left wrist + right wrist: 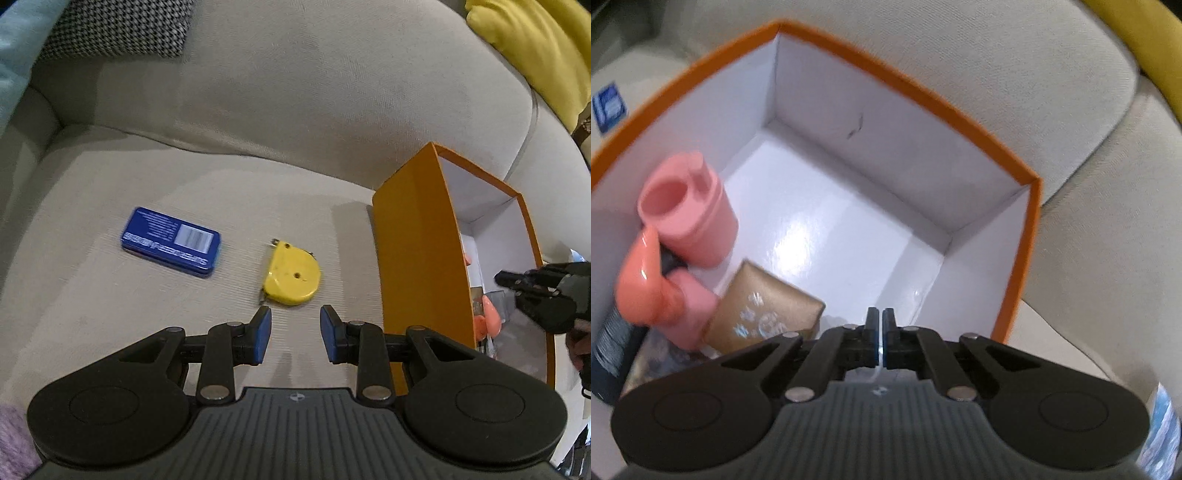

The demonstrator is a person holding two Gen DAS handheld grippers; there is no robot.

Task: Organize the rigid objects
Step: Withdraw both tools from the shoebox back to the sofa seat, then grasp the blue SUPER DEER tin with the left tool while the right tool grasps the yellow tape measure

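A yellow tape measure (291, 275) lies on the beige sofa seat, just ahead of my open, empty left gripper (295, 334). A blue tin (171, 242) lies further left; it also shows in the right wrist view (609, 107). An orange box (417, 266) with a white inside stands to the right. My right gripper (880, 319) is shut with nothing visible between its fingers, above the box's near wall (1021, 258); it shows in the left wrist view (532, 291). Inside the box lie a pink bottle (687, 218), a pink tool (646, 284) and a gold packet (764, 310).
A houndstooth cushion (118, 27) rests at the sofa's back left and a yellow cushion (535, 48) at the back right. A light blue fabric (11, 55) is at the far left. A purple fuzzy item (14, 439) sits at the near left.
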